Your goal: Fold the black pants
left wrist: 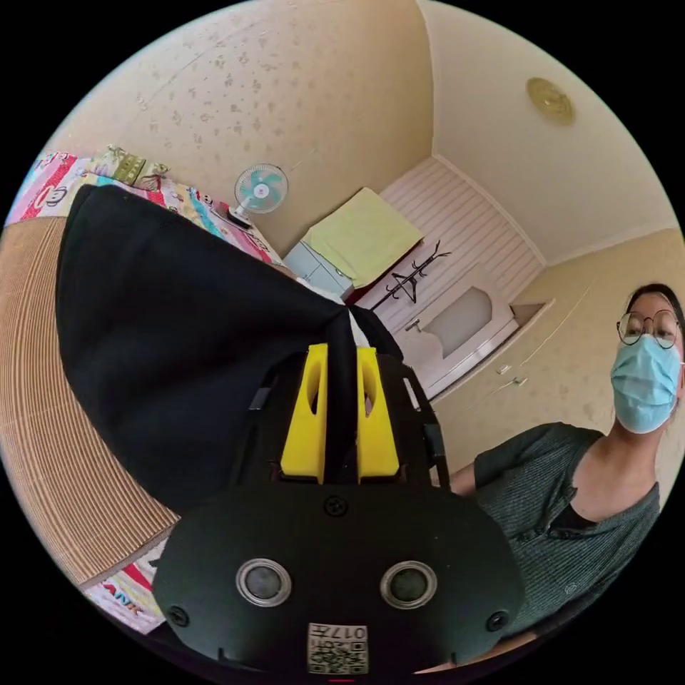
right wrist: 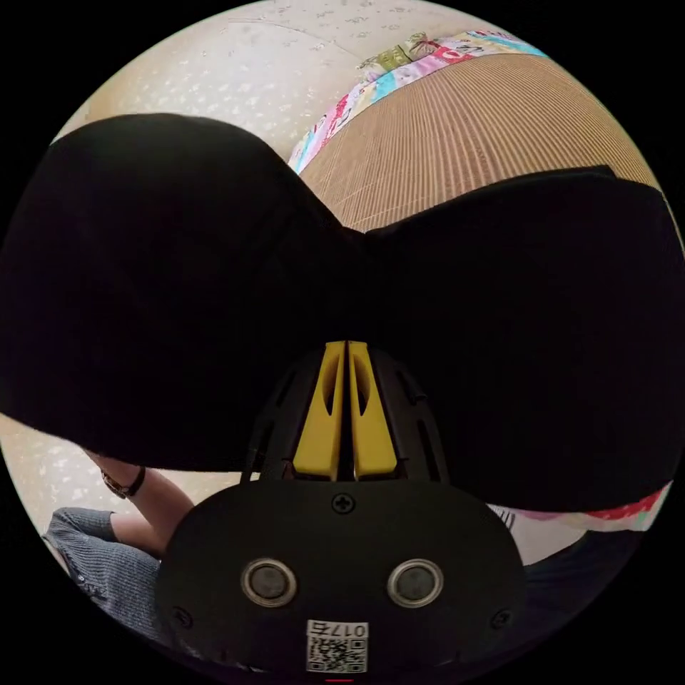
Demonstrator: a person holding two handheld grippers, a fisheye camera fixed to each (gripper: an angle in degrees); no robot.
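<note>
- Pinching the black pants [left wrist: 178, 342], the left gripper [left wrist: 341, 357] has cloth squeezed between its two yellow jaws.
- The right gripper [right wrist: 346, 349] bites them too, jaws nearly together.
- Cloth spreads past both grippers, above the woven mat [right wrist: 464, 135].

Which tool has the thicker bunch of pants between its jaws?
The left tool: its jaws stand apart around a thick fold of pants. The right tool's jaws nearly meet.
</note>
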